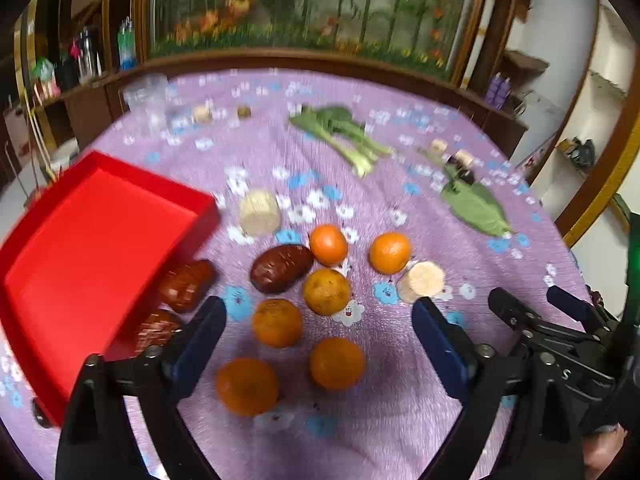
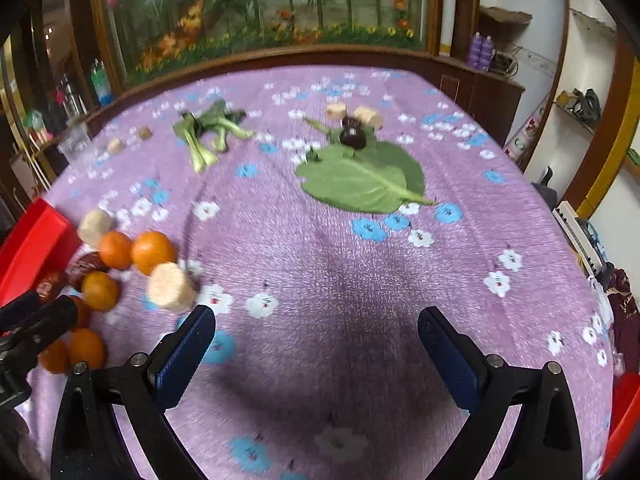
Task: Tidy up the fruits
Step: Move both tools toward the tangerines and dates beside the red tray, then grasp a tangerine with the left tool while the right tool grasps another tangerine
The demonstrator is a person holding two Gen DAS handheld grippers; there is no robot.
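We see the left gripper [image 1: 320,334] with jaws apart, two oranges [image 1: 277,322] lying between and just ahead of them, untouched as far as the blur allows. The red tray [image 1: 80,256] sits beyond its left jaw. The right gripper [image 2: 317,340] gapes over bare cloth [image 2: 340,264].

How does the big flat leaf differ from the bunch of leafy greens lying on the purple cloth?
The flat leaf is one broad, pale green blade lying spread out; the leafy greens are several stalks bunched together, with dark leaves and pale stems. A dark round fruit sits at the flat leaf's far edge; nothing rests on the leafy greens. Both lie loose on the purple cloth, beyond the two grippers.
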